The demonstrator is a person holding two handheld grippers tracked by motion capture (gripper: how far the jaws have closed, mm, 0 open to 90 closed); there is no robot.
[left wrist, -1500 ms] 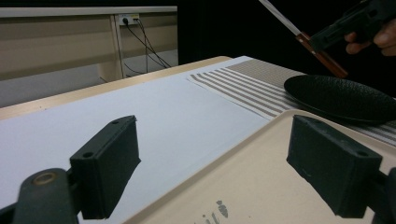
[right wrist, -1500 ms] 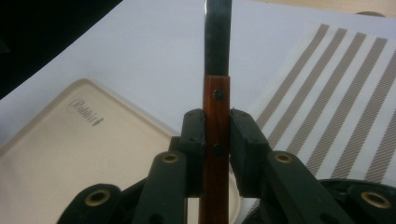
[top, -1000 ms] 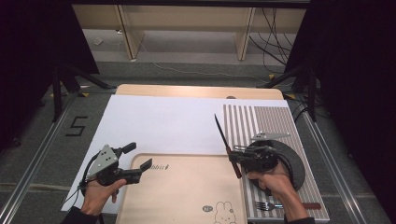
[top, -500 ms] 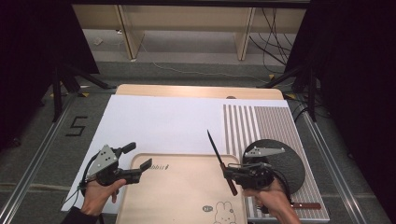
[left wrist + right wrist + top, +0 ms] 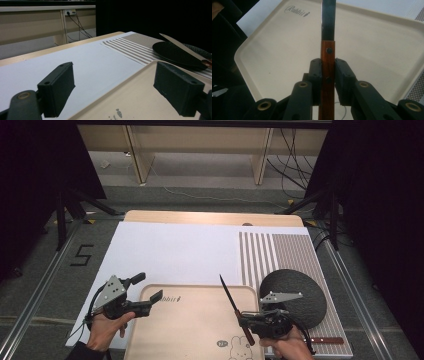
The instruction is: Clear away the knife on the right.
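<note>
The right gripper (image 5: 328, 71) clamps one knife (image 5: 328, 57) by its riveted wooden handle, seen in the right gripper view, above the single cream tray (image 5: 195, 320). The left gripper (image 5: 145, 295), at the tray's left corner, gapes wide, holding nothing. One black plate (image 5: 300, 295) lies right of the tray.

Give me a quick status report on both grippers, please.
Right gripper shut on wooden-handled knife, above the beige tray. Left gripper open, empty, at tray edge. Nothing in the way.
</note>
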